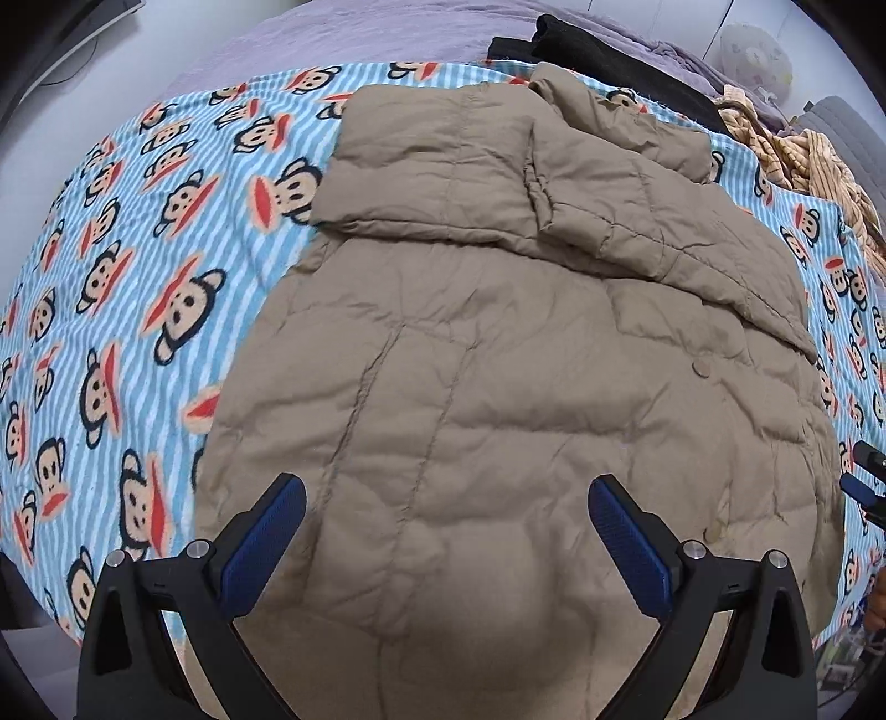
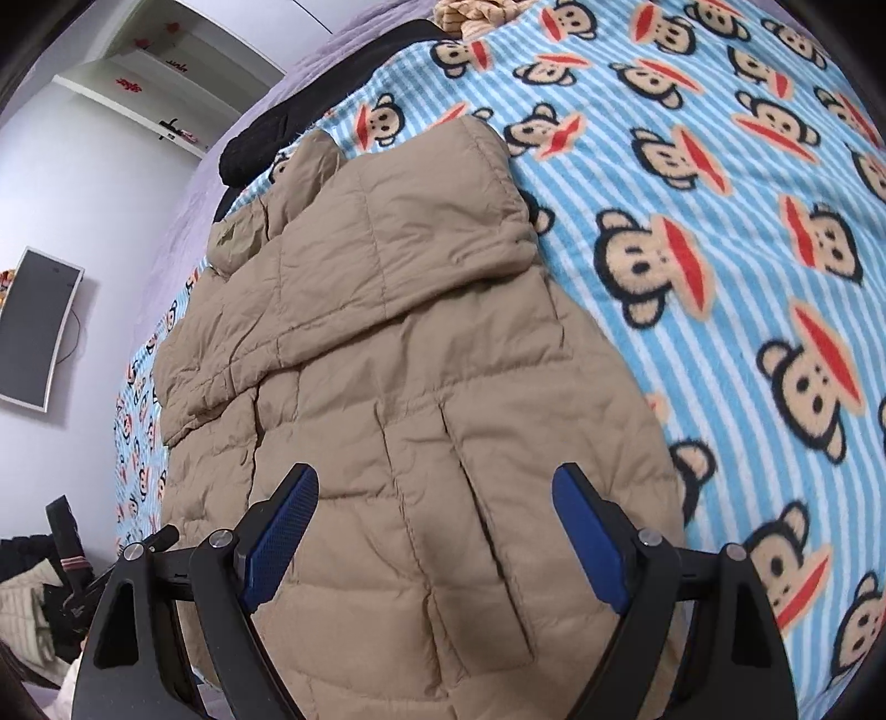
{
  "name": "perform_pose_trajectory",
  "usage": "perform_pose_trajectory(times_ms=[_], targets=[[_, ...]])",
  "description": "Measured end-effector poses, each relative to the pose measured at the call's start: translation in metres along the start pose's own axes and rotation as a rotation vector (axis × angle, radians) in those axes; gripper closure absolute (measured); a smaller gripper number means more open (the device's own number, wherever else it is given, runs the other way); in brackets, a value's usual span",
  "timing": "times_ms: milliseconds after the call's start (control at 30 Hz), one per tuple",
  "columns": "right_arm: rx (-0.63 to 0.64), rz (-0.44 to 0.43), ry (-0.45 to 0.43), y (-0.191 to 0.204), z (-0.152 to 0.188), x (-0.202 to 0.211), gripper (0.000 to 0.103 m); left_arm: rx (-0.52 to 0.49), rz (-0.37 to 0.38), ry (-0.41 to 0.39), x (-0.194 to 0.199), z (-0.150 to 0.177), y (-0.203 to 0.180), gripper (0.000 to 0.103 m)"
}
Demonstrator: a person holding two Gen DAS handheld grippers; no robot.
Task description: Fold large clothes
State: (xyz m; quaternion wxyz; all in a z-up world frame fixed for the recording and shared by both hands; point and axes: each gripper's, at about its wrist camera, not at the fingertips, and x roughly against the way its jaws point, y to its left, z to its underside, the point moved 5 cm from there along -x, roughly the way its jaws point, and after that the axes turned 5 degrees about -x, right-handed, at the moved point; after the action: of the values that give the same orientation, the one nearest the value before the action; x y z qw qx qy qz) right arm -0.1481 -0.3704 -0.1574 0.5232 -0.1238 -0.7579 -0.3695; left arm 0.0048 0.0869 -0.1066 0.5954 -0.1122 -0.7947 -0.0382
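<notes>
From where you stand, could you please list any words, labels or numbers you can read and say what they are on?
None can be read.
Red marks on the white shelves: too small and blurred.
Khaki jacket: no label or brand visible.
Monkey blanket: cartoon faces only, no text.

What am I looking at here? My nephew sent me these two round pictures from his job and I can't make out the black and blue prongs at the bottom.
Those prongs are two hand-held grippers, one in each of a person's hands, each with a wide-angle camera looking along its fingers. One picture comes from the left gripper, the other from the right gripper. Both look down on a bed covered by a blue-striped fleece blanket with monkey faces. On it lies a tan quilted puffer jacket, its upper part folded over. A dark garment lies at the far edge. Both sets of jaws stand wide open above the jacket, holding nothing.
</notes>
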Motion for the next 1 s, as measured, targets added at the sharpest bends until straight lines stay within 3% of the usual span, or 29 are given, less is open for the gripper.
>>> perform_pose_trajectory(times_ms=[100,267,333,467,567,700,867,1000], targets=[[-0.056,0.035,0.013,-0.001,0.020,0.006,0.015,0.037,0.041,0.038,0.020,0.022,0.029,0.001],[-0.221,-0.082,0.022,-0.009,0.050,0.026,0.014,0.083,0.142,0.091,0.049,0.063,0.071,0.001],[-0.259,-0.111,0.022,-0.011,0.062,0.033,0.014,0.072,0.158,0.122,0.051,0.098,0.068,0.001],[-0.278,-0.120,0.058,-0.016,0.092,0.045,0.014,0.069,0.231,0.187,0.046,0.142,0.078,0.001],[-0.308,-0.122,0.077,-0.026,0.117,0.052,0.014,0.136,0.331,0.255,0.030,0.164,0.070,0.001],[-0.378,-0.129,0.079,-0.048,0.149,0.058,0.014,0.238,0.401,0.329,0.005,0.196,0.068,0.004],[-0.507,-0.150,0.072,-0.071,0.168,0.055,0.014,0.301,0.476,0.313,-0.018,0.194,0.049,0.007],[-0.559,-0.174,0.047,-0.082,0.172,0.051,0.014,0.275,0.456,0.281,-0.033,0.175,0.034,0.007]])
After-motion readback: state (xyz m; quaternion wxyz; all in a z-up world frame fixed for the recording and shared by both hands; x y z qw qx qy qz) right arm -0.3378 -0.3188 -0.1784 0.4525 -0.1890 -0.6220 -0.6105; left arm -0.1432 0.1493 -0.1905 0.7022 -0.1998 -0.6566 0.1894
